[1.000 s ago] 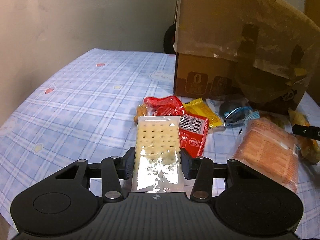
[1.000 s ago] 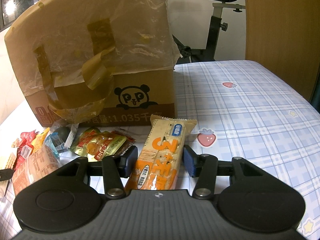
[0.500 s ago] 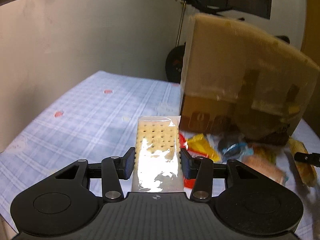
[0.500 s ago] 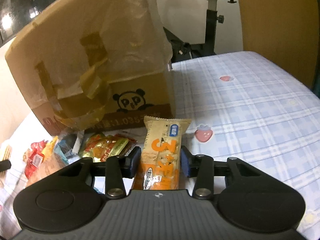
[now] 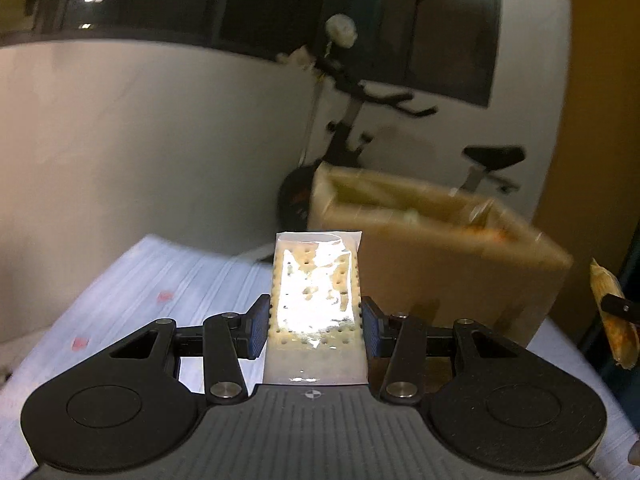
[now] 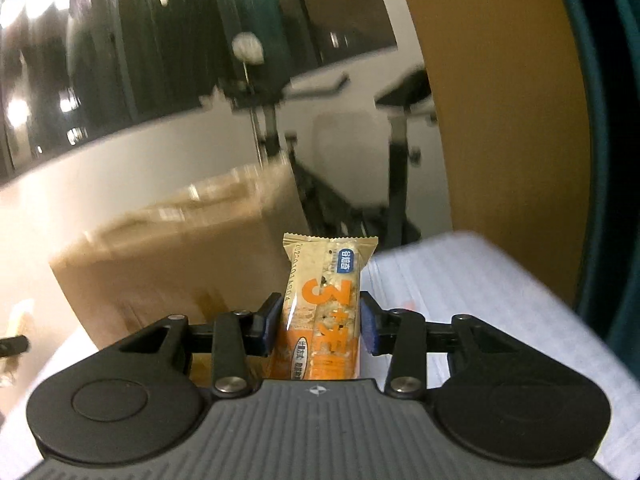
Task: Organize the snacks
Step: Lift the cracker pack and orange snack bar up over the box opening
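Cracker pack (image 5: pixel 316 300) pinched in my left tool (image 5: pixel 316 322), raised over counter (image 5: pixel 180 280). Orange cereal bar (image 6: pixel 324 312) clamped in my right tool (image 6: pixel 318 326). Both hovering near open cardboard box (image 5: pixel 436 264), blurred.

One cracker pack (image 5: pixel 316 304), one cereal bar (image 6: pixel 324 312), one box (image 5: pixel 436 256)

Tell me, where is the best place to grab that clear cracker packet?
Across its two long edges at the lower half, coming in from its short end, as the left gripper does now. The cracker packet is flat and stiff, so pinching its narrow width keeps it level.
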`<state>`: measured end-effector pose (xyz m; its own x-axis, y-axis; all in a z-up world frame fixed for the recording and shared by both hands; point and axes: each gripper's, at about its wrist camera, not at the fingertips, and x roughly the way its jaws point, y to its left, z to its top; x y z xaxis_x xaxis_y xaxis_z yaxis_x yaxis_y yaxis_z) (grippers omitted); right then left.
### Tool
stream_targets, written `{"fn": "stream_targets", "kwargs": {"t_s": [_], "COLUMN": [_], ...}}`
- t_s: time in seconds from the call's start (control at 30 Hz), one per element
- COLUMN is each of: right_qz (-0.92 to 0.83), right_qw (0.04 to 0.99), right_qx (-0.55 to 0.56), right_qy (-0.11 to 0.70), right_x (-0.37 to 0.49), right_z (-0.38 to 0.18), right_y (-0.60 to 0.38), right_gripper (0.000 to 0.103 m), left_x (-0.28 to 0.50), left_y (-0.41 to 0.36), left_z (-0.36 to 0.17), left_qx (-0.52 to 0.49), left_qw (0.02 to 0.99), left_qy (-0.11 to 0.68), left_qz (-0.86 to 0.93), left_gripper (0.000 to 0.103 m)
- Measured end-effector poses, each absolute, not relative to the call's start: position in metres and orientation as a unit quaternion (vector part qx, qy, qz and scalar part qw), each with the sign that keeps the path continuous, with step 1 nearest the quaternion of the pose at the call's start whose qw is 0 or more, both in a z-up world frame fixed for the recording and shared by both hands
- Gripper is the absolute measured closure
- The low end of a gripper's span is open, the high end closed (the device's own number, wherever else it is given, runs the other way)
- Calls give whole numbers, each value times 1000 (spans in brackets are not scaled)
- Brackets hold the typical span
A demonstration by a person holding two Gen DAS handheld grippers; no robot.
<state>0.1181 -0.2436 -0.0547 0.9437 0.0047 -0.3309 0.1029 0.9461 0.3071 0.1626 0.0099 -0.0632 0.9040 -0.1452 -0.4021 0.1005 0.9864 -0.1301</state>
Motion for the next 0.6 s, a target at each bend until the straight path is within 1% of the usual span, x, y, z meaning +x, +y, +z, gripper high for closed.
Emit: {"fn": "stream_targets", "kwargs": {"t_s": [0.07,0.17,0.23,0.33,0.43,0.6], "right_qz": [-10,14,38,62,83,85], "right_qw": [977,982,982,985,984,981], "right_qx": [153,140,143,105,85,71], "right_qy": [148,122,115,121,134,161], "right_x": [124,145,165,209,249,283], "right_z": [-35,-8,4,17,14,4], "right_y": [-240,-233,-228,-212,-198,-180], "right_gripper": [61,61,61,61,61,61], "left_x": [172,195,215,253,287,322], "left_y": [1,-15,-32,-57,-75,-86], "left_z": [-45,-22,-10,0,2,-13], "left_qx": [-50,-58,-45,-34,-24,-16], "left_qw": [978,977,977,974,971,964], "left_qy": [188,176,168,177,193,227], "left_qz": [-77,-108,-123,-133,-142,-139], "left_gripper": [54,54,54,54,54,54]}}
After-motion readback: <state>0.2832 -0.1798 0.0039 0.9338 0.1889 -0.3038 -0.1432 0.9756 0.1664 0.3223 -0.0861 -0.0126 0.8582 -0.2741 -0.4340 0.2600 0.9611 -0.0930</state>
